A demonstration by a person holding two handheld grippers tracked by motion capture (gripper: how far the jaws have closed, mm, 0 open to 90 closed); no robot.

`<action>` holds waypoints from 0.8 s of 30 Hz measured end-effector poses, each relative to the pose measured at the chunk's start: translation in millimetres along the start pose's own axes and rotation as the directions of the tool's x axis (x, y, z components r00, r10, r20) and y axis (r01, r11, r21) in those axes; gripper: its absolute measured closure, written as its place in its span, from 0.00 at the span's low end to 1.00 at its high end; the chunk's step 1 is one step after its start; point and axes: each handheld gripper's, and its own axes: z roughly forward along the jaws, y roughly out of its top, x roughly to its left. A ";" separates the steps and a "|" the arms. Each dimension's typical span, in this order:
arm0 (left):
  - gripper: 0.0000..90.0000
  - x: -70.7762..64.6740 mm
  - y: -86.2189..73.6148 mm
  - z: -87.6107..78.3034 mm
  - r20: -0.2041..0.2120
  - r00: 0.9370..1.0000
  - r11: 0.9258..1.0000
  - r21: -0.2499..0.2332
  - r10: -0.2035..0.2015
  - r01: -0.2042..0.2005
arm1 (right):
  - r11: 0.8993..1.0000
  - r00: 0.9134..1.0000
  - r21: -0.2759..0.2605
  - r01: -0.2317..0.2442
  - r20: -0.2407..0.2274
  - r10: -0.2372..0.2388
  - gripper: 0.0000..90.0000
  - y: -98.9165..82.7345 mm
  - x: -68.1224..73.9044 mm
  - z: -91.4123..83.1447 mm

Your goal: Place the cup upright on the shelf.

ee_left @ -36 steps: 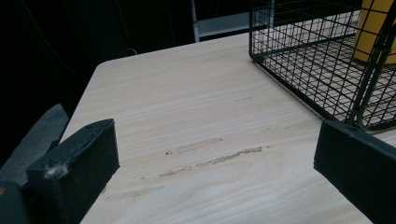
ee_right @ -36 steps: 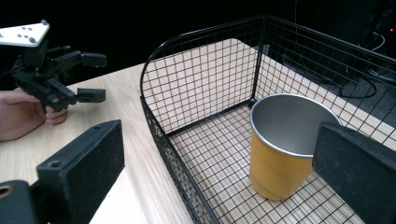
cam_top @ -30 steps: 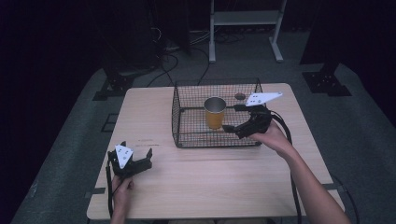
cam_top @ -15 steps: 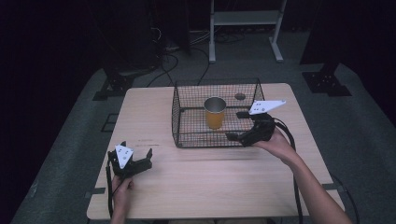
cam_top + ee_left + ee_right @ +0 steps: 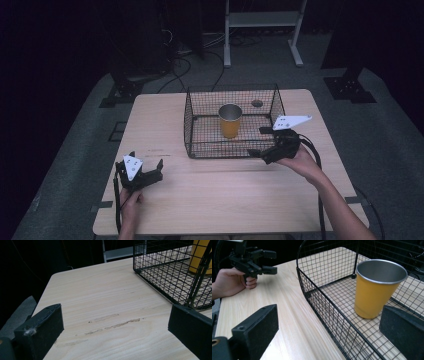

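Cup (image 5: pixel 230 121) upright inside wire basket (image 5: pixel 195 148)

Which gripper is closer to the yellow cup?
The right gripper, at the wire basket's front right corner, near the yellow cup. The left gripper is far off, near the table's front left.

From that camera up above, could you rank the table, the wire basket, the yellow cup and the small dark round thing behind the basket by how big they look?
1. Table
2. Wire basket
3. Yellow cup
4. Small dark round thing, too small to identify

The gaps are wide enough that distance from the camera doesn't change the order.
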 end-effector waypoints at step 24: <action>0.00 -0.1 0.0 -0.1 0.000 1.000 1.000 -0.001 0.004 -0.004 | 1.000 1.000 0.014 -0.015 -0.011 0.015 0.02 -29.6 12.5 -8.1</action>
